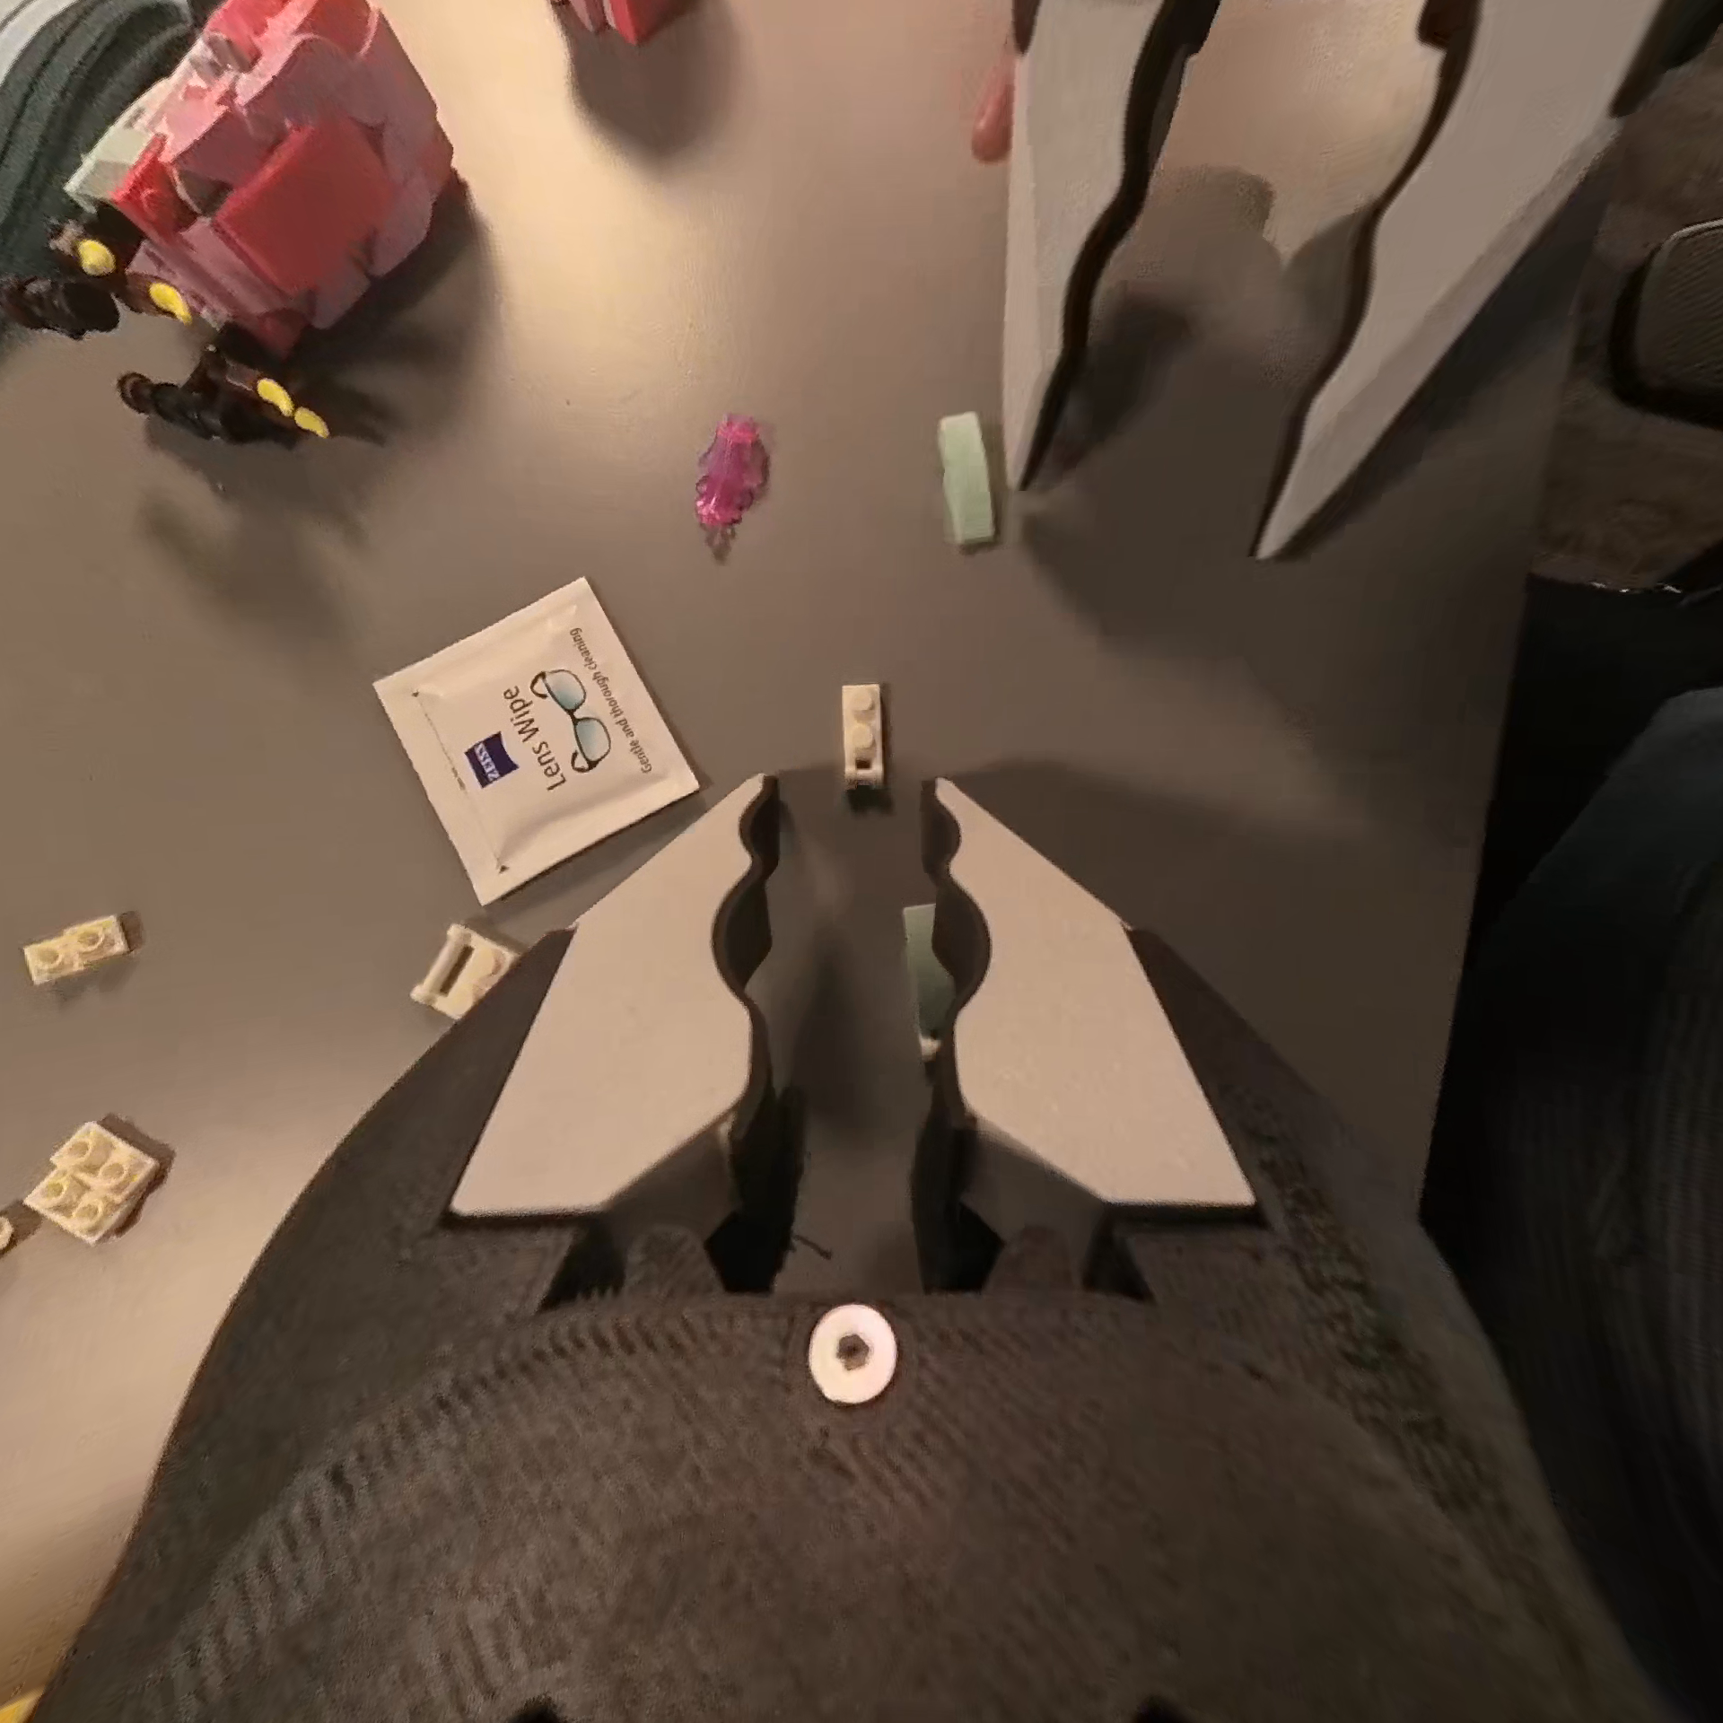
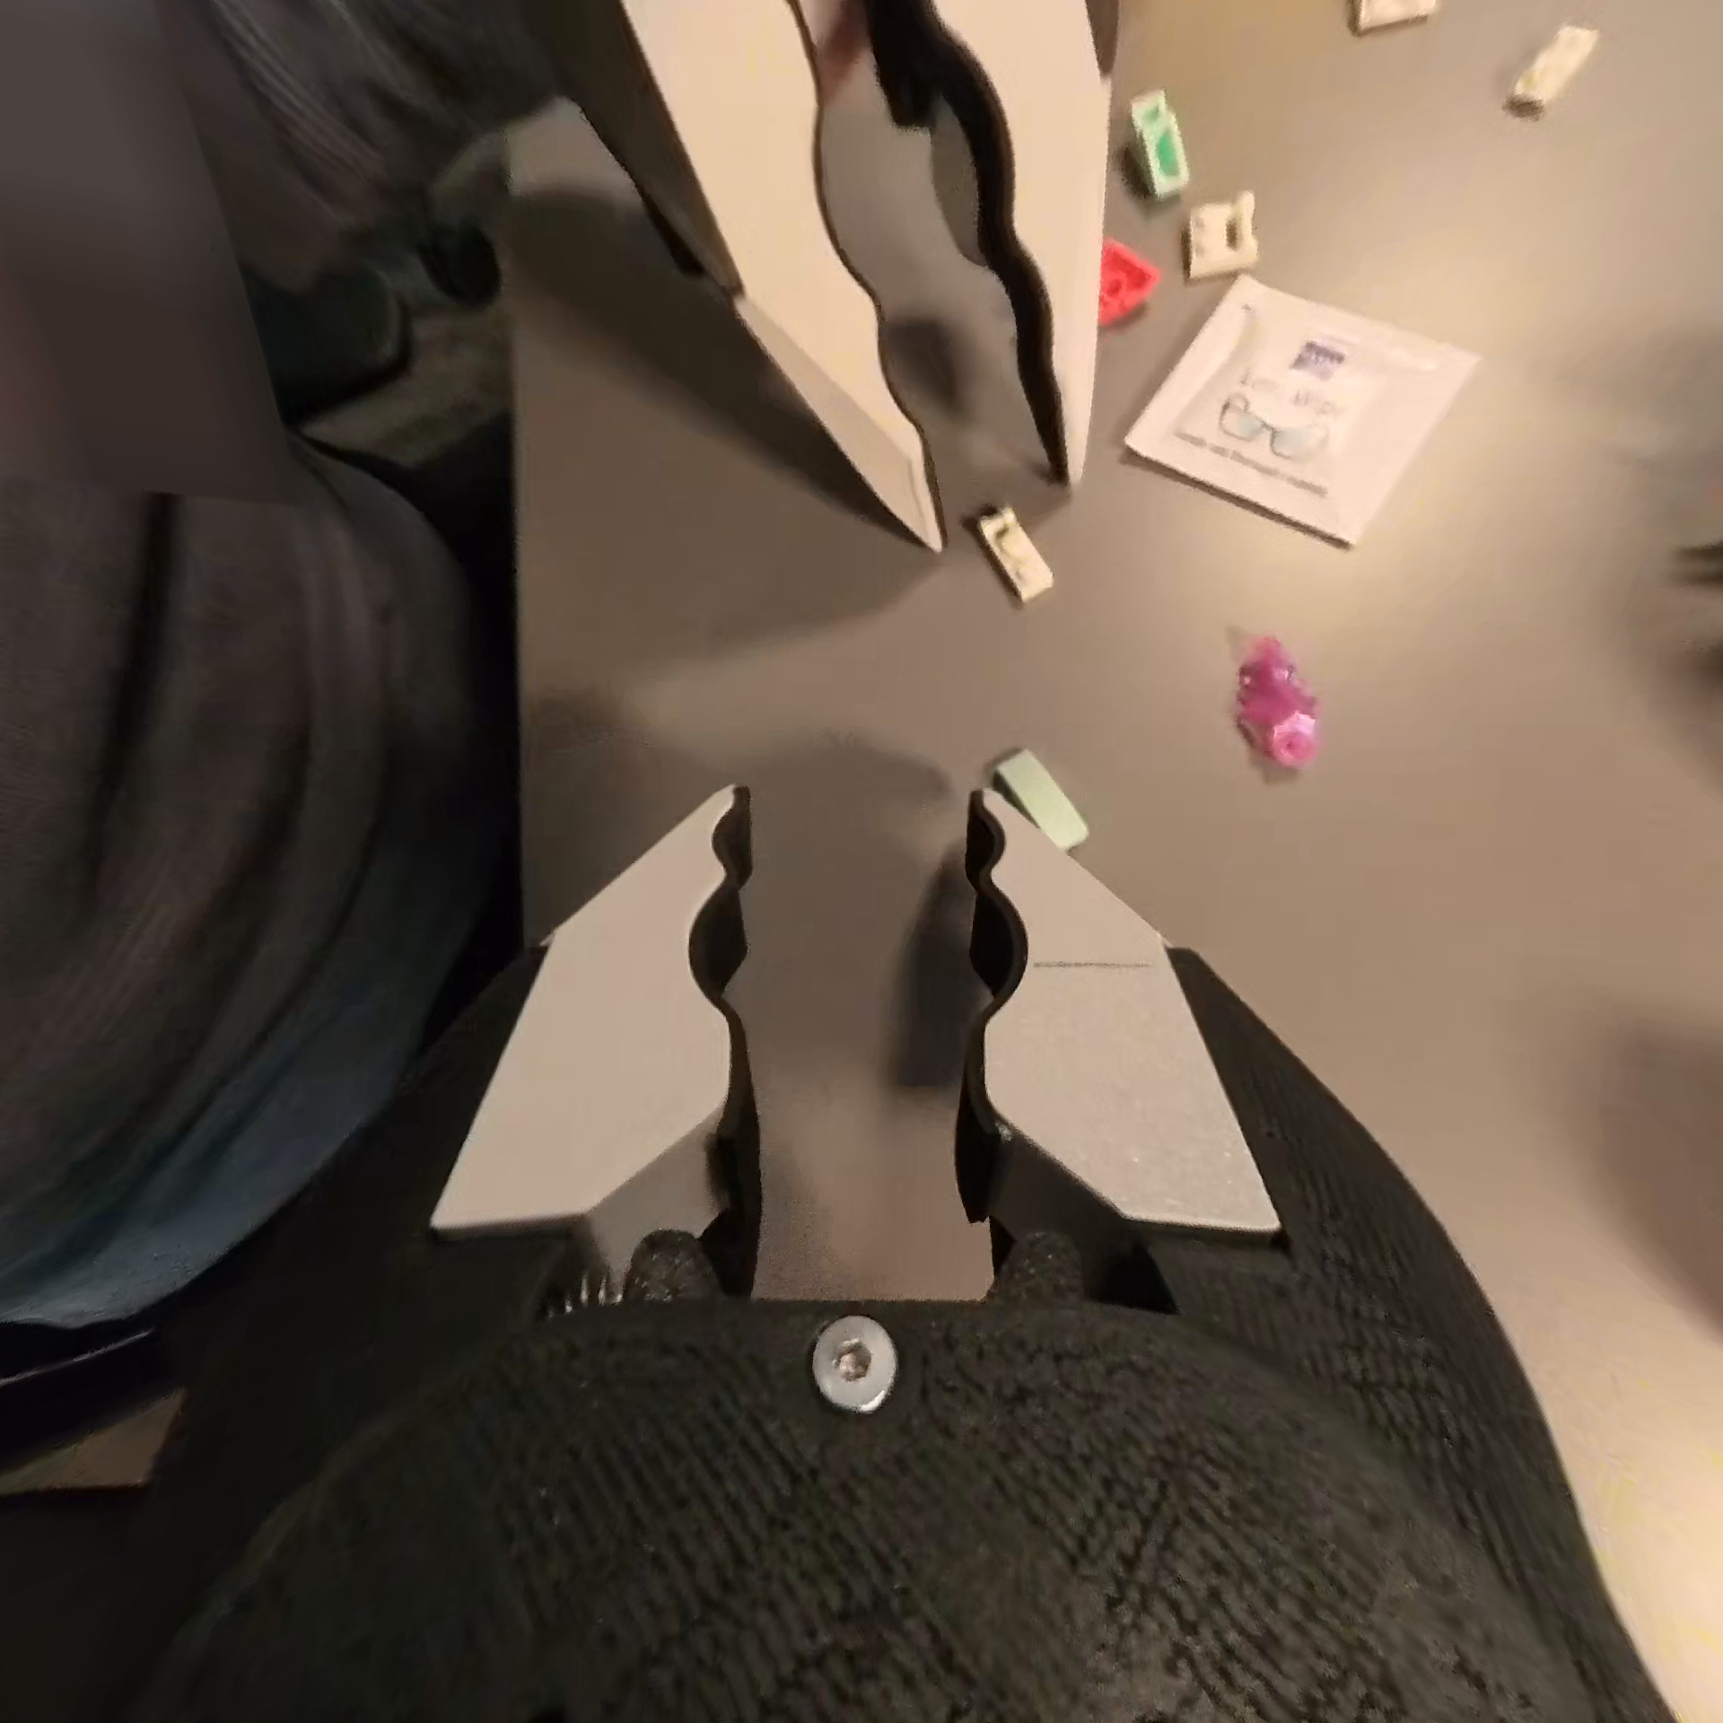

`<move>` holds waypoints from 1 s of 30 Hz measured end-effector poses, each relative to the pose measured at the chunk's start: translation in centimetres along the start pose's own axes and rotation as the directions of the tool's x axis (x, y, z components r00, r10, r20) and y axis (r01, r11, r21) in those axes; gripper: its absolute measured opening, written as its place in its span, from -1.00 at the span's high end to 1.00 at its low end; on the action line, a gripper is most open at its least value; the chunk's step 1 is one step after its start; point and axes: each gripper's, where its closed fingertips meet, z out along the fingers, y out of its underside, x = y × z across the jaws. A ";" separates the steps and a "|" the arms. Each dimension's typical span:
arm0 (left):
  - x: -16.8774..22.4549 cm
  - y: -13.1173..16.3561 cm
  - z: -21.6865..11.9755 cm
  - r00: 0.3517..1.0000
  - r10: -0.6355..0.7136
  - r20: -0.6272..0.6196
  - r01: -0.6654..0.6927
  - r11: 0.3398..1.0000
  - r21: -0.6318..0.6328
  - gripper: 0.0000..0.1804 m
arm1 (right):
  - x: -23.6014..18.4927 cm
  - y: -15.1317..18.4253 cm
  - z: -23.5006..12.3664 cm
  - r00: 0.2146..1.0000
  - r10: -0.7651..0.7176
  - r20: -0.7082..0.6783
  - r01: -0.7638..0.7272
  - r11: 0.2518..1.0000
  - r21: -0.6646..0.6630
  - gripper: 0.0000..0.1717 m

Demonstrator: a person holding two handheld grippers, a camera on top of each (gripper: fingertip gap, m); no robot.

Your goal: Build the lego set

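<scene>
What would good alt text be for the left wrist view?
The left gripper hangs open over a grey table, a small cream brick just beyond its fingertips. A white sachet lies left; the open right gripper reaches in by a mint brick.

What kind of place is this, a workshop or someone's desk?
Probably a desk or hobby table: loose toy bricks, like a cream plate, a part-built red and pink brick model, and a wipe sachet lie on a grey tabletop.
</scene>
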 end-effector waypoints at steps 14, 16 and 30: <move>0.4 -0.7 0.6 0.993 0.091 -0.078 -0.093 0.996 -0.013 0.88 | 3.8 0.0 0.2 0.923 -0.373 -0.092 0.358 0.922 -0.145 0.92; 0.5 -0.6 0.6 0.992 0.099 -0.079 -0.100 0.995 -0.006 0.91 | 3.8 0.1 0.2 0.932 -0.356 -0.068 0.343 0.927 -0.154 0.92; 0.7 -0.5 0.5 0.991 0.099 -0.087 -0.100 0.995 -0.013 0.81 | 3.3 -3.9 1.5 0.917 -0.383 -0.112 0.374 0.923 -0.087 0.92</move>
